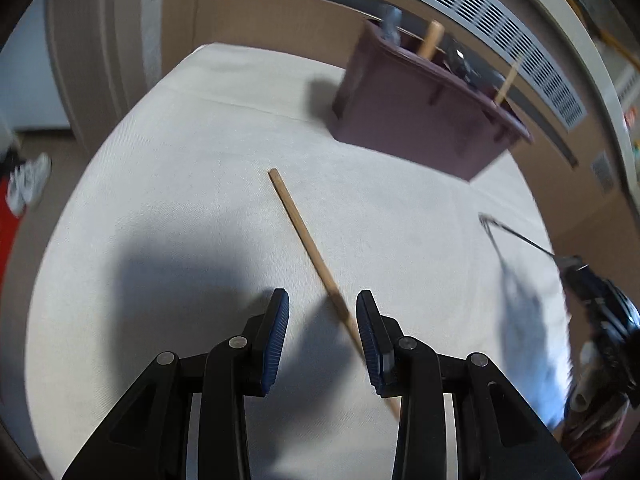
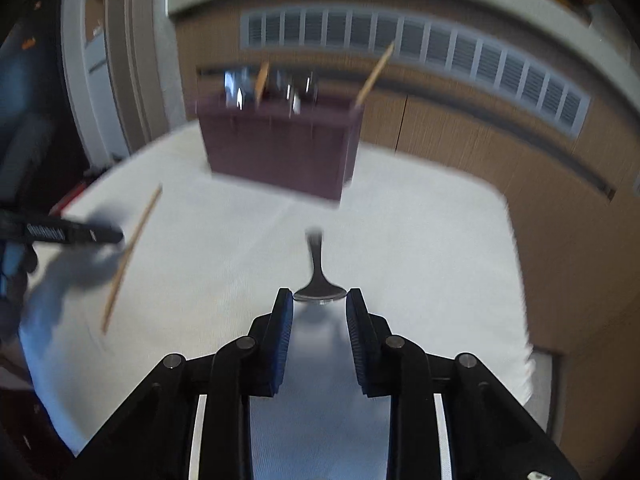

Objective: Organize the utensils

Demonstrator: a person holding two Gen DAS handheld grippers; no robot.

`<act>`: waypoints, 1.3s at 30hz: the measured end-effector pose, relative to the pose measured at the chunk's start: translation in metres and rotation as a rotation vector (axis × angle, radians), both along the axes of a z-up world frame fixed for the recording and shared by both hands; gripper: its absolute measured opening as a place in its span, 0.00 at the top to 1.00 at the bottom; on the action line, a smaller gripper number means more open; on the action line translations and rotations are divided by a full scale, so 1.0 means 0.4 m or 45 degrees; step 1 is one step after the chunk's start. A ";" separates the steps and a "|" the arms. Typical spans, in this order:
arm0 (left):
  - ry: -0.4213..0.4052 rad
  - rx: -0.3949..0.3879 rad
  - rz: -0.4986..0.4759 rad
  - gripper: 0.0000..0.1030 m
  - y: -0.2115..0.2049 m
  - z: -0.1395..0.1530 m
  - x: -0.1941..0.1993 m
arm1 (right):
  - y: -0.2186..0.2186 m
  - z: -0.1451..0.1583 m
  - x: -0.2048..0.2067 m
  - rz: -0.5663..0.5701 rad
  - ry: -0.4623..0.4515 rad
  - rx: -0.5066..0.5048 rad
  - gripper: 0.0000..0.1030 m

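A wooden chopstick (image 1: 308,242) lies on the white cloth-covered table (image 1: 180,184); its near end runs between the fingers of my left gripper (image 1: 322,300), close to the right pad. The left gripper is open. In the right wrist view, my right gripper (image 2: 319,298) holds a metal spoon (image 2: 318,276) by its bowl, handle pointing away, above the table. A maroon utensil holder (image 2: 280,148) with metal cutlery and wooden sticks stands at the table's far side; it also shows in the left wrist view (image 1: 424,108). The chopstick also appears at the left in the right wrist view (image 2: 132,248).
The other gripper shows at the edge of each view: the right one (image 1: 600,312) with the spoon handle, the left one (image 2: 64,232). A wood-panelled wall with a vent grille (image 2: 420,48) is behind the table. The table edge (image 2: 516,280) drops off on the right.
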State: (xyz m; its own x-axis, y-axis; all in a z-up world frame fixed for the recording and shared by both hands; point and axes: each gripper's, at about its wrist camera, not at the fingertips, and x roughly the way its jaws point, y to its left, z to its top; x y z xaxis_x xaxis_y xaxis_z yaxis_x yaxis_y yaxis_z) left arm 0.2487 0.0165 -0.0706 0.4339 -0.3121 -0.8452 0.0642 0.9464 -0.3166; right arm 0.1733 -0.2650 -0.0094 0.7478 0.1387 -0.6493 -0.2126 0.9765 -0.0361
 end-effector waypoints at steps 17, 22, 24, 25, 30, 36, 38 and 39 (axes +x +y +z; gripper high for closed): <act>-0.084 0.292 -0.329 0.65 -0.220 -0.016 0.053 | -0.095 -0.014 0.087 -0.052 0.096 0.135 0.96; -0.116 0.384 -0.375 0.65 -0.232 -0.016 -0.002 | -0.189 -0.087 0.148 -0.218 0.241 0.216 0.71; -0.118 0.416 -0.344 0.64 -0.214 -0.012 -0.007 | -0.233 -0.122 0.214 -0.325 0.338 0.320 0.70; -0.124 0.435 -0.326 0.64 -0.204 -0.011 -0.010 | -0.244 -0.133 0.235 -0.352 0.368 0.355 0.70; -0.107 0.389 -0.230 0.64 -0.144 0.006 -0.006 | -0.247 -0.175 0.358 -0.497 0.442 0.438 0.70; -0.034 0.208 -0.129 0.64 -0.082 0.002 0.023 | -0.148 -0.182 0.430 -0.466 0.399 0.166 0.60; -0.035 0.180 -0.099 0.64 -0.066 0.000 0.011 | -0.123 -0.184 0.417 -0.428 0.384 0.078 0.60; -0.037 0.171 -0.085 0.64 -0.063 0.001 0.014 | -0.114 -0.186 0.401 -0.397 0.371 0.043 0.60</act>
